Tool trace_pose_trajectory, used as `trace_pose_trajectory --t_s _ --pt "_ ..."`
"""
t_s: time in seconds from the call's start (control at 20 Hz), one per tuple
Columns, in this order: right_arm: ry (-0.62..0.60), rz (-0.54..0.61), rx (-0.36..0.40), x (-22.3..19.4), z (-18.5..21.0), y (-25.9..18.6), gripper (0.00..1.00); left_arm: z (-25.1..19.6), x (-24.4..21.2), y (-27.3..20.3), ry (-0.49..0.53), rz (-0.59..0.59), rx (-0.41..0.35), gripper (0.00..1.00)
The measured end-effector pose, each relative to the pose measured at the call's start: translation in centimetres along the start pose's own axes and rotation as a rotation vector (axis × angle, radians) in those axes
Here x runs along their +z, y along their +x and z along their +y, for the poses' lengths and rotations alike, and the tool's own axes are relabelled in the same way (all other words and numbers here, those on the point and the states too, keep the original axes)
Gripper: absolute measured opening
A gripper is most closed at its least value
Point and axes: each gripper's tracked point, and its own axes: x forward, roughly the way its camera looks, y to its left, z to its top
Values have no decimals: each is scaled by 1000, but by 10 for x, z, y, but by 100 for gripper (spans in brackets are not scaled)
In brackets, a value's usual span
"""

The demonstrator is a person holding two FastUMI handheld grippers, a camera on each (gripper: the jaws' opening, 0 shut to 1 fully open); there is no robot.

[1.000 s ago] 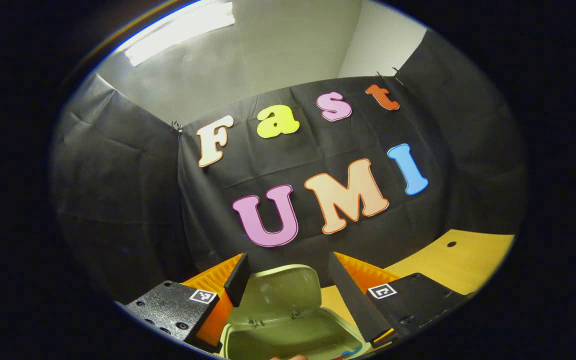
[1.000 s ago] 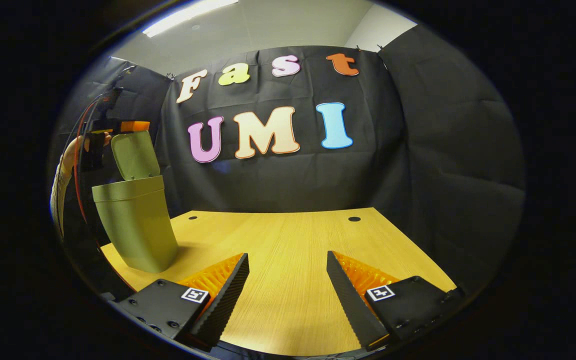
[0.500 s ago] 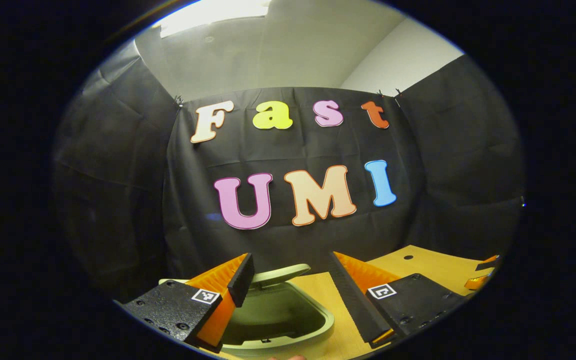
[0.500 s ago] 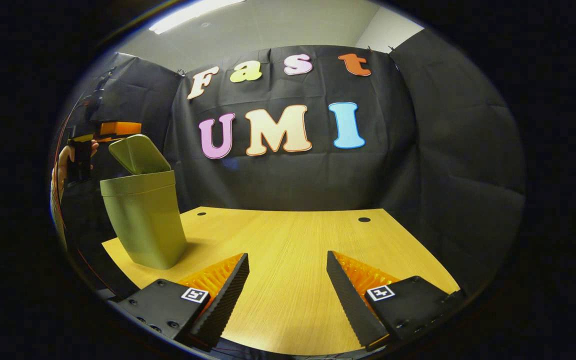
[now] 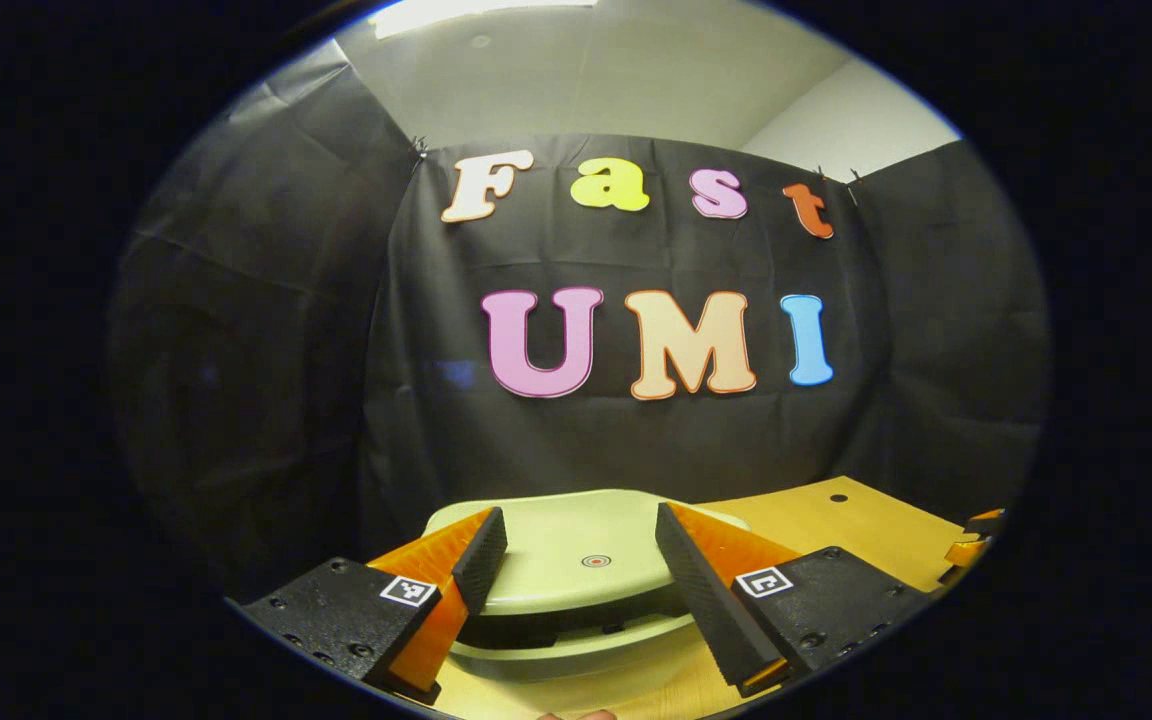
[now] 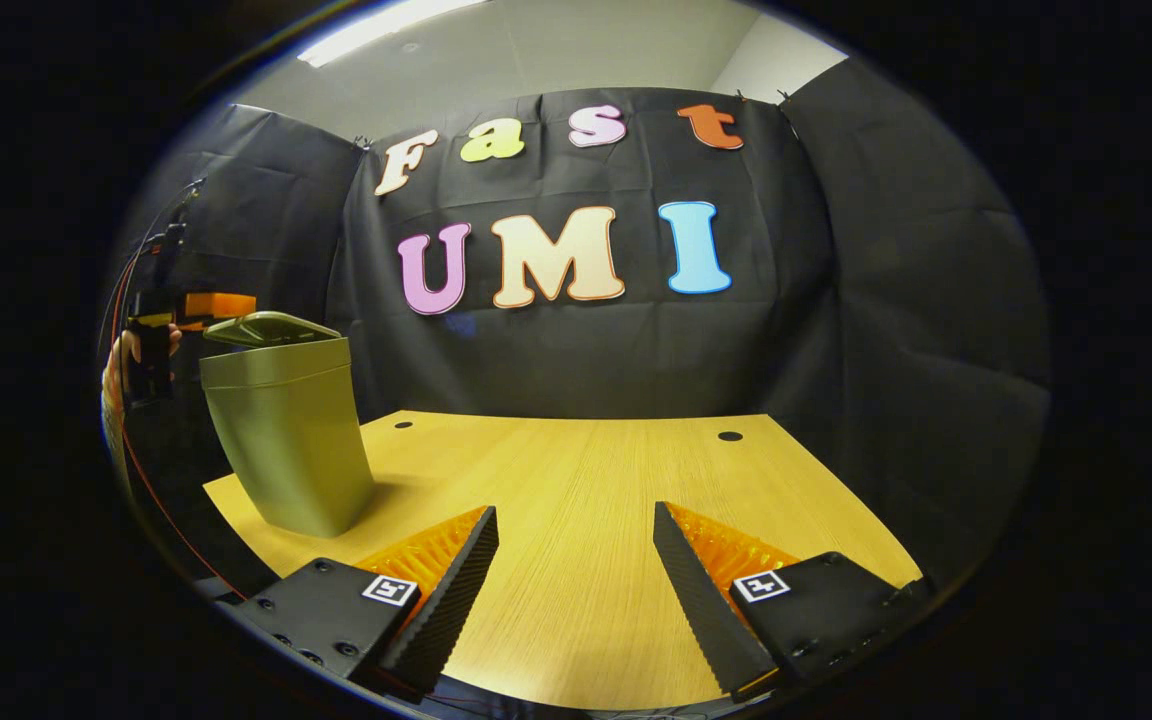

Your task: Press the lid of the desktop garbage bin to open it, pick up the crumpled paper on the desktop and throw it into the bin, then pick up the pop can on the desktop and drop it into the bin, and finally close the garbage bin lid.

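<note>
The olive-green garbage bin (image 6: 281, 440) stands at the table's far left corner. Its lid (image 6: 271, 328) lies almost flat, with a thin gap left at the rim. In the left gripper view the lid (image 5: 586, 555) sits just below and between my fingers, a dark slit showing above the bin rim (image 5: 576, 650). My left gripper (image 5: 577, 513) is open, its fingers straddling the lid top. In the right gripper view a hand (image 6: 141, 345) holds the left gripper (image 6: 186, 310) at the lid's edge. My right gripper (image 6: 576, 515) is open low over the table with nothing between its fingers.
The wooden table (image 6: 576, 470) stretches from the bin to the right, with two small cable holes near its back edge. Black cloth walls close it in at the back and sides. The right gripper (image 5: 976, 535) peeks in at the far right of the left gripper view.
The lid has swung down from upright to nearly flat, and my left gripper has come down with it. The right gripper has hardly moved.
</note>
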Motion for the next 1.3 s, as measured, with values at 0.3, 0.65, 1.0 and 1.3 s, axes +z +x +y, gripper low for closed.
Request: trace_pose_trajectory --t_s 0.3,0.65,1.0,1.3 --pt "-14 22 7 -7 5 5 98 4 -25 2 1 32 20 92" --pt "-28 39 27 -9 15 7 98 0 -27 2 44 -57 58 94" --pt "-26 26 60 -6 27 4 98 -8 -23 0 89 -167 43 93" --pt "-40 6 81 -1 33 -2 98 -9 -30 -1 79 -133 22 95"
